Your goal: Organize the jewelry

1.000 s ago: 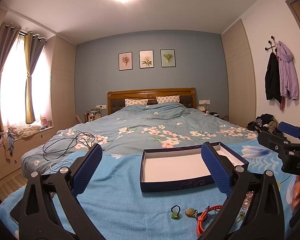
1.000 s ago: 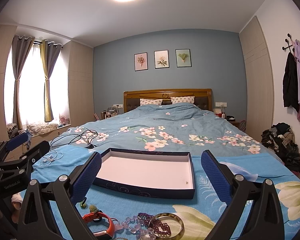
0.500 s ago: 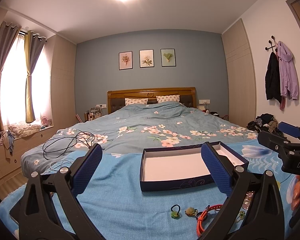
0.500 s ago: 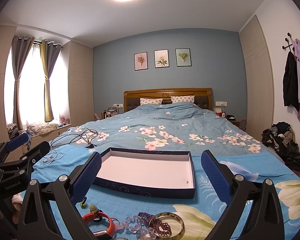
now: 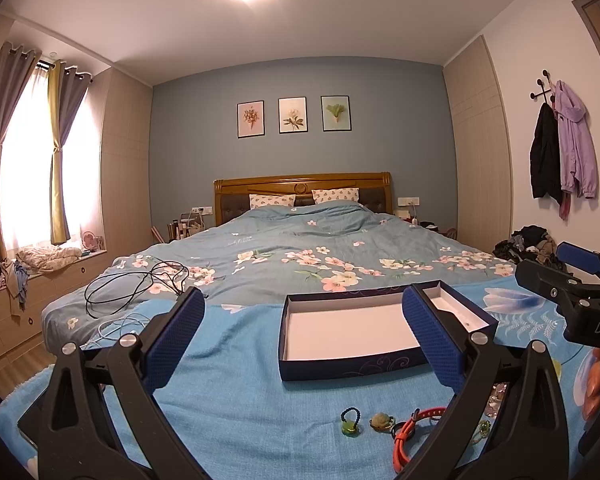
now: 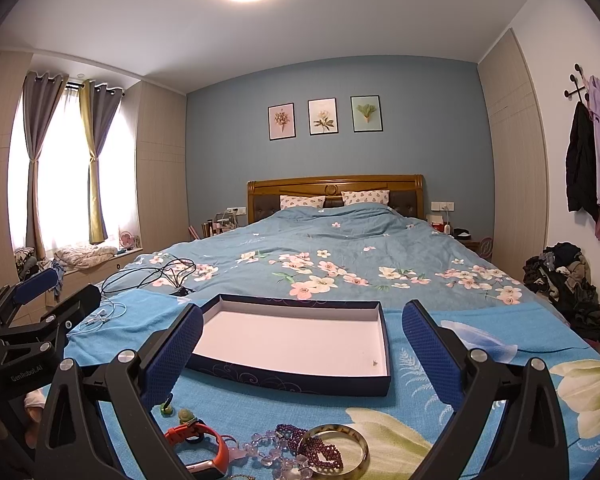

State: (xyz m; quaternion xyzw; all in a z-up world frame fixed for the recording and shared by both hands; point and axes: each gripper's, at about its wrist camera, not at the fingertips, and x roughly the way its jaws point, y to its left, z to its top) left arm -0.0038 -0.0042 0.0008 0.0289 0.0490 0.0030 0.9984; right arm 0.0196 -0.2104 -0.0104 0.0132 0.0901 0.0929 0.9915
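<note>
My left gripper (image 5: 302, 338) is wide open and holds nothing. My right gripper (image 6: 302, 340) is wide open too. The box (image 6: 292, 378) sits on the blue blanket (image 5: 228, 392) past them. The bracelets (image 6: 320, 450) lie near me, outside it.

In the left wrist view, the left gripper's right finger (image 5: 432, 340) hides part of the box (image 5: 340, 366) and the far end of the orange band (image 5: 406, 436). In the right wrist view, the bottom edge cuts off the bangle (image 6: 336, 450) and the beads (image 6: 268, 450). A speck in the box (image 6: 375, 363) is too small to identify.
</note>
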